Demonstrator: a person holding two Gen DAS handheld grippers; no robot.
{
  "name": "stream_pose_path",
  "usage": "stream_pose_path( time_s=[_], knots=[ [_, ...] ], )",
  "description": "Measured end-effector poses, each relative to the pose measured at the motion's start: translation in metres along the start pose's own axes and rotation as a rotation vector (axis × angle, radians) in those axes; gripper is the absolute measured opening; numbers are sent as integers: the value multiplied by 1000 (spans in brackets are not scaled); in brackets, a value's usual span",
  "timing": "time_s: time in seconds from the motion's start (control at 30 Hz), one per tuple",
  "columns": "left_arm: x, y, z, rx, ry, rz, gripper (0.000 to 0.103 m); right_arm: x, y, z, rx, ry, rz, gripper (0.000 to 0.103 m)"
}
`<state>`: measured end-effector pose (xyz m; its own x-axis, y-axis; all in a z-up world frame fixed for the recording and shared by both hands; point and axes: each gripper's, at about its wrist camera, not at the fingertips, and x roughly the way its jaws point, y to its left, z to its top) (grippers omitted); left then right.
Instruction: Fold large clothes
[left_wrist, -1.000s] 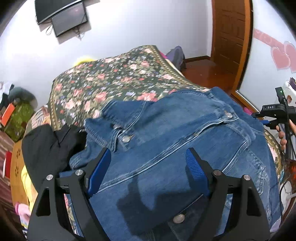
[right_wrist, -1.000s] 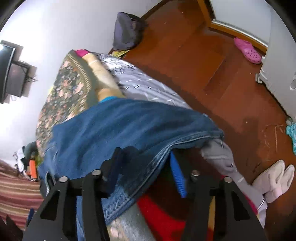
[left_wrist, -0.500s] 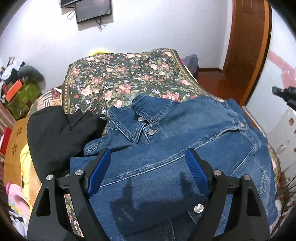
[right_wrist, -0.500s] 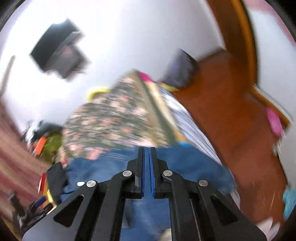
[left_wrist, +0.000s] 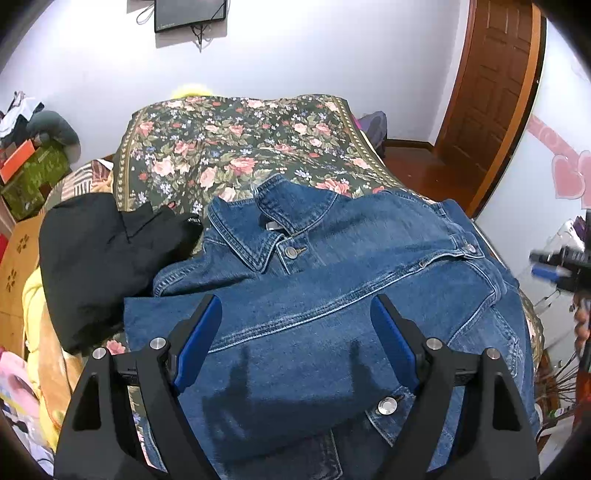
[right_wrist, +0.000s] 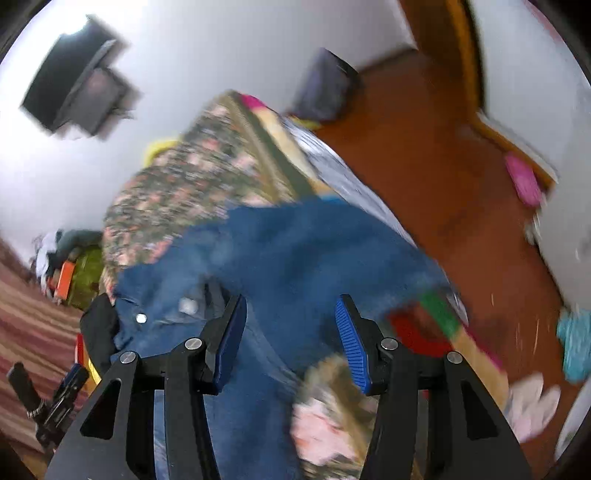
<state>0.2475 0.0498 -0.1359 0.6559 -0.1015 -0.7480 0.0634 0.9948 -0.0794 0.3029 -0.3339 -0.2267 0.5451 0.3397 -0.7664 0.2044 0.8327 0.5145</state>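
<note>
A blue denim jacket (left_wrist: 332, 295) lies front up on the near end of a bed, collar towards the far wall, one sleeve folded across its chest. My left gripper (left_wrist: 295, 321) hovers over the jacket's lower front, jaws wide open with nothing between them. The right wrist view is blurred by motion. There my right gripper (right_wrist: 290, 325) is above the jacket (right_wrist: 288, 251) at the bed's right edge, its jaws opening and nothing held between them. The right gripper (left_wrist: 554, 266) also shows at the far right edge of the left wrist view.
A floral bedspread (left_wrist: 236, 147) covers the bed. A black garment (left_wrist: 99, 254) lies left of the jacket, over yellow cloth. A monitor (left_wrist: 190, 14) hangs on the far wall. A wooden door (left_wrist: 491, 96) and wood floor (right_wrist: 424, 147) lie to the right, with slippers (right_wrist: 532, 402) on the floor.
My right gripper let go of the jacket's edge, rose and swung towards the bed, shut empty, then began opening. The left gripper shifted and rolled, staying open over the jacket.
</note>
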Motion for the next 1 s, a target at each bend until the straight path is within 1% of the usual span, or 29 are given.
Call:
stream_pose_path(
  time_s=[0.07, 0.13, 0.17, 0.23, 0.3, 0.4, 0.43, 0.53, 0.6, 0.67, 0.7, 0.77, 0.83, 0.9, 0.97, 1.0],
  knots=[
    [4, -1, 0, -12, 11, -2, 82, 9, -22, -4, 58, 45, -6, 46],
    [7, -1, -1, -24, 19, -2, 82, 18, -38, -6, 95, 68, -5, 46],
    [9, -1, -1, -33, 25, -4, 82, 18, -41, -7, 107, 72, -4, 46],
    [12, 0, -1, -49, 33, -11, 82, 24, -51, -3, 146, 69, 28, 46],
    [14, 1, 0, -67, 39, -13, 82, 26, -55, 2, 171, 60, 48, 46],
    [17, 3, 0, -92, 46, -20, 82, 38, -58, 13, 188, 62, 52, 46],
    [17, 5, 0, -102, 48, -22, 82, 42, -59, 17, 194, 62, 58, 49],
    [17, 8, 0, -121, 52, -24, 82, 55, -59, 25, 213, 67, 47, 49],
    [17, 10, -1, -133, 53, -27, 82, 61, -59, 29, 218, 59, 21, 45],
    [16, 13, -2, -142, 52, -30, 82, 62, -58, 32, 219, 50, -10, 33],
    [15, 15, -2, -147, 49, -29, 82, 60, -55, 32, 213, 40, -30, 30],
    [13, 18, -2, -151, 45, -25, 82, 49, -45, 32, 174, 4, -58, 17],
    [11, 22, -4, -155, 40, -20, 82, 38, -32, 34, 124, -42, -69, 11],
    [9, 25, -4, -157, 36, -17, 82, 17, -10, 34, 60, -111, -70, 9],
    [7, 29, -6, -158, 32, -16, 82, -5, 18, 35, -24, -165, -48, 9],
    [5, 30, -7, -159, 30, -16, 82, -19, 36, 34, -78, -192, -22, 9]
  ],
)
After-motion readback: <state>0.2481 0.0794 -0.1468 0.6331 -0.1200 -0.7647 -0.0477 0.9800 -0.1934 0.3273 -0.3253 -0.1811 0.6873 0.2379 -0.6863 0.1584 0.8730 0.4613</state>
